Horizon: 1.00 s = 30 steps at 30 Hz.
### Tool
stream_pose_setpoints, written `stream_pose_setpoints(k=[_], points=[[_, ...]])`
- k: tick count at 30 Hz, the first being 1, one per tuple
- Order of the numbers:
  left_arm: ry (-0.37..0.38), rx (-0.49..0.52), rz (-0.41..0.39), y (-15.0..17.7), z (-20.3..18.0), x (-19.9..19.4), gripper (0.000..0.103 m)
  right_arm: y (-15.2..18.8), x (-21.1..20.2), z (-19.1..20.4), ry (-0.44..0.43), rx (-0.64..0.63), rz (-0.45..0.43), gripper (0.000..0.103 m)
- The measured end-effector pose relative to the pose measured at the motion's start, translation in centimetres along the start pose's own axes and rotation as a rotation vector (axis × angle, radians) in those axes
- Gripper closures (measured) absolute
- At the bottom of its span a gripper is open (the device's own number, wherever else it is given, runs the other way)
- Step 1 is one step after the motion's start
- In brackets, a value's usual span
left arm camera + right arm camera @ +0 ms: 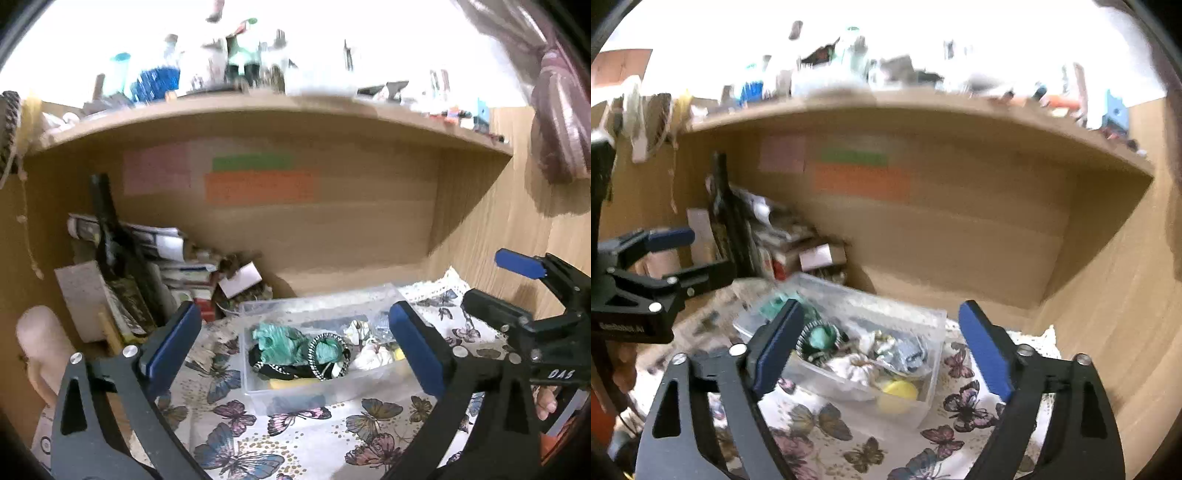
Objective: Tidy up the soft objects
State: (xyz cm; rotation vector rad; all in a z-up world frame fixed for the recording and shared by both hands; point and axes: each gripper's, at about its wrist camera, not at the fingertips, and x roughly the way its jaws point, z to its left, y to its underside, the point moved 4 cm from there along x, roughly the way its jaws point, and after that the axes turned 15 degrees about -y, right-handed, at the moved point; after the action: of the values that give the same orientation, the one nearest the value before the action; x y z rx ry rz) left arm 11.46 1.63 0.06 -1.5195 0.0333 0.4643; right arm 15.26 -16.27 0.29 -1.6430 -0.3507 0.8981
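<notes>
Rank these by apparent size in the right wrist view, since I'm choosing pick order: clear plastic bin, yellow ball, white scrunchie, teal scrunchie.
1. clear plastic bin, clearly largest.
2. white scrunchie.
3. yellow ball looks about the same; unsure.
4. teal scrunchie, partly hidden by the right tool's finger, so uncertain.

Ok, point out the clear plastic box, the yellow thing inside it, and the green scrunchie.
clear plastic box [932, 321]: right wrist view, far rim.
yellow thing [899, 392]: right wrist view, top face.
green scrunchie [277, 341]: left wrist view, fabric middle.
</notes>
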Motion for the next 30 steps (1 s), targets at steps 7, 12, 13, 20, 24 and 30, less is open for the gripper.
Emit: stream_pose_setpoints(k=[7,12,13,20,24,30], points=[[0.006,-0.022,-0.036,0.2,0.8,-2.4,0.0,-0.3,-2.6,0.9,0.017,0.042,-0.117,0.0],[0.011,-0.025,-0.062,0.3,0.8,-3.7,0.0,0.1,-3.5,1.5,-0.014,0.082,-0.141,0.0],[0.011,-0.025,-0.067,0.4,0.7,-3.9,0.0,0.2,-3.4,1.7,-0.015,0.083,-0.142,0.0],[0.017,-0.028,-0.076,0.6,0.5,-4.6,0.0,0.5,-4.2,2.8,-0.011,0.076,-0.155,0.0],[0.022,-0.031,-0.076,0.6,0.3,-4.7,0.0,0.5,-4.5,3.0,-0.009,0.075,-0.164,0.0],[0.021,-0.031,-0.078,0.6,0.3,-4.7,0.0,0.4,-4.7,3.0,-0.004,0.078,-0.173,0.0]])
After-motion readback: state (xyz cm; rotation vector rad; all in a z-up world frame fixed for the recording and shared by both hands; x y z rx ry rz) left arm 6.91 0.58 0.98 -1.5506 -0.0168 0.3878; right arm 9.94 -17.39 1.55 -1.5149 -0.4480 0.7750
